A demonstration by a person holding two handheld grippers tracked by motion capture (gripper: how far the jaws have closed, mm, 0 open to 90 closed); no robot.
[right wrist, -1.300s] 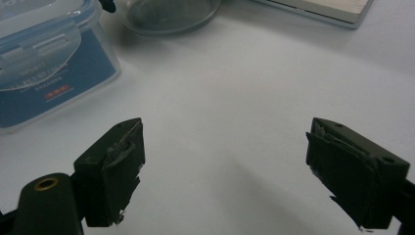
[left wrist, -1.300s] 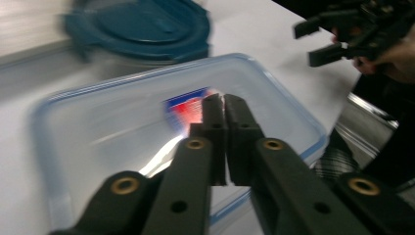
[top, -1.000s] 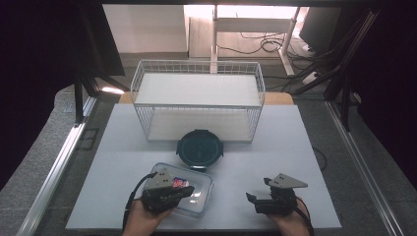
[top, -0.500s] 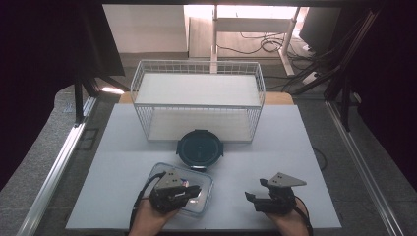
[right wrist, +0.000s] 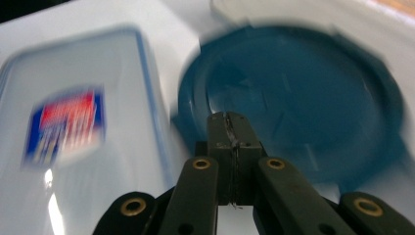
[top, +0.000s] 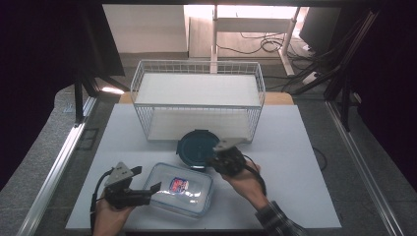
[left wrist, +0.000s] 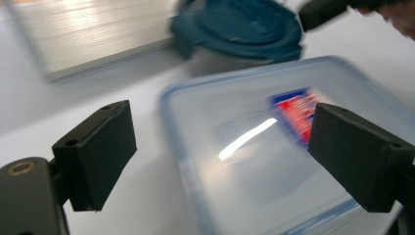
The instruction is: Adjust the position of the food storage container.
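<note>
- The white table (top: pixel 305 162) carries everything, and the biggest thing on it is a white wire basket (top: pixel 196 101) at its far side; from the high view no object is seen inside, just its pale floor.
- A clear rectangular container (top: pixel 182 189) with a blue-edged lid and a red-and-blue label (top: pixel 179 185) lies flat at the near middle of the table, between the two hands. Its walls are see-through and no contents can be made out under the lid.
- A round dark teal lid (top: pixel 196 149) lies flat just beyond the container, right in front of the basket; in the right gripper view its rim shows small tabs, and motion blur softens its edge.
- The left gripper (top: pixel 155 189) sits at the near left, just beside the container's left end. Its jaws have just been opening and stand wide apart; in the left gripper view the container lies beyond and between them, untouched.
- The right gripper (top: pixel 215 161) hovers at the teal lid's near right edge. Its jaws have just been closing and meet pad to pad, with nothing between them.
- Whether its tips touch the lid cannot be told.
</note>
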